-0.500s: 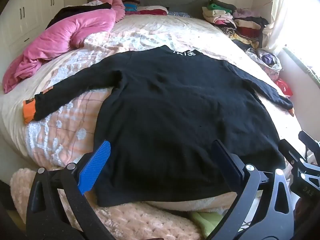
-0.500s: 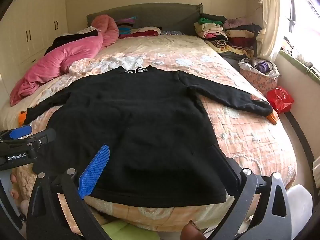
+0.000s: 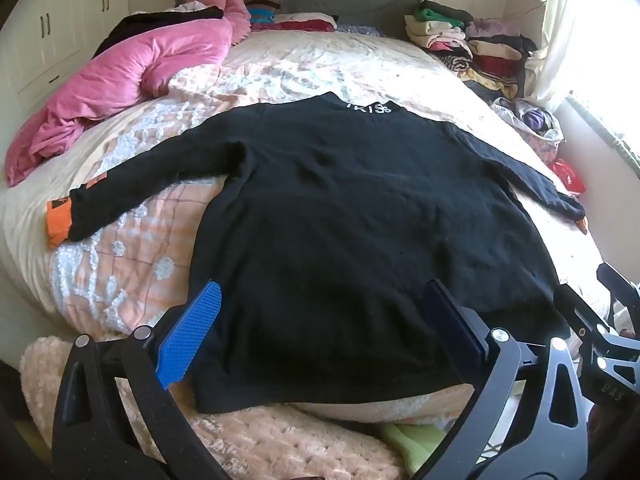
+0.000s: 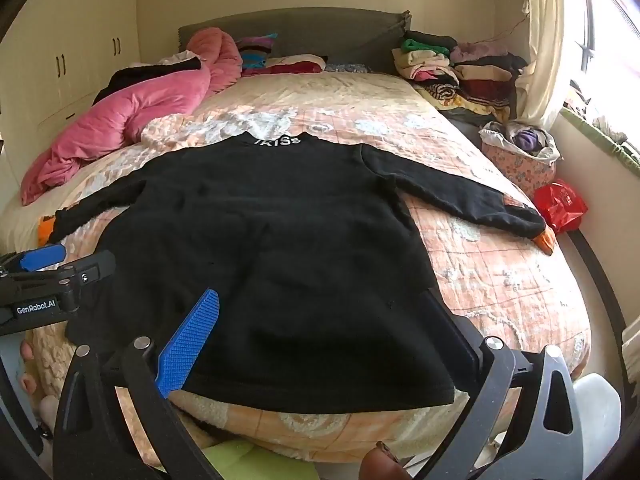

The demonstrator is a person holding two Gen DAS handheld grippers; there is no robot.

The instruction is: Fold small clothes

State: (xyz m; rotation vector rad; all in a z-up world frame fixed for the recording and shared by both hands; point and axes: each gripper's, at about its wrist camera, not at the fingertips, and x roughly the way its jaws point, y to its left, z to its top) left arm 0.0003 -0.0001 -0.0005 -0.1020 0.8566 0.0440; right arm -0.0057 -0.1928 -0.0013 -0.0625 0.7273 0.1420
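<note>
Black long-sleeved knit sweater (image 3: 352, 216) lies flat on the quilted bed (image 4: 500, 272), sleeves out, unfolded; left gripper (image 3: 320, 332) & right gripper (image 4: 324, 332) hover wide, empty (next, probably: pinch a sleeve, fold inward).

A black sweater (image 4: 272, 248) lies flat on the bed (image 4: 500, 280), sleeves spread; the right hand-held gripper (image 4: 320, 316) apparently hovers wide over its hem.

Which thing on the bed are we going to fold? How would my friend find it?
Look at the big bed with the peach quilt. Spread flat at its near end lies a black sweater, sleeves stretched out both ways. Unlike the crumpled pink blanket beside it, it has orange cuffs and white letters on its collar.
</note>
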